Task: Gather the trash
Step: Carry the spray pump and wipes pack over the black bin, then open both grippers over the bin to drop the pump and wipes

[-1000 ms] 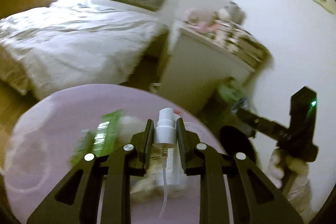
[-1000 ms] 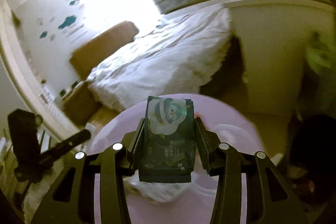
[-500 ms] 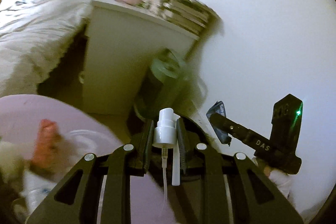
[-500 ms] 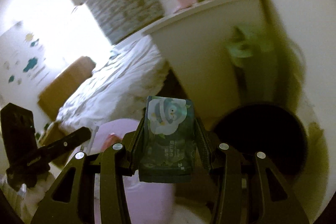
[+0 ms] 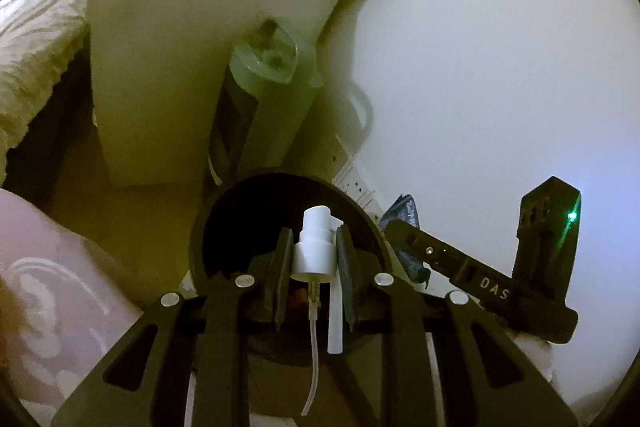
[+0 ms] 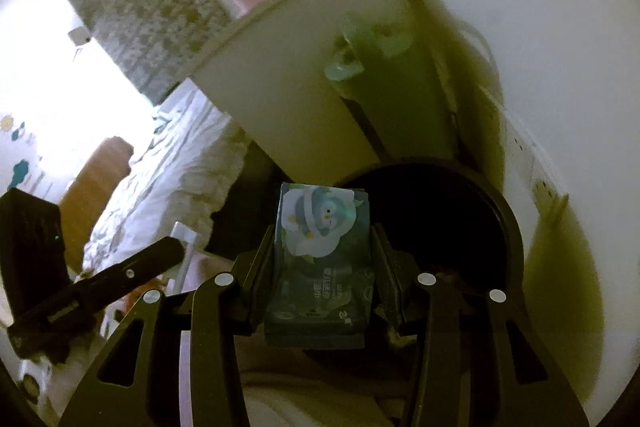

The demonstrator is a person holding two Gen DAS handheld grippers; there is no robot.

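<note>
Left gripper (image 5: 310,269) clenched on pump sprayer (image 5: 315,247); right gripper (image 6: 322,267) on tissue pack (image 6: 320,267)
Poised over black bin (image 5: 224,223); pack near rim, liable to miss

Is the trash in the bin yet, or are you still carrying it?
Picking up looks done: the left gripper is shut on a white spray pump, the right gripper on a green tissue pack. Both hang by the black bin. Left: letting them drop in.

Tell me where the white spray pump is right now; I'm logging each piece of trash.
In the left wrist view, the white spray pump is clamped in the left tool, just over the black bin beside the white cabinet.
</note>
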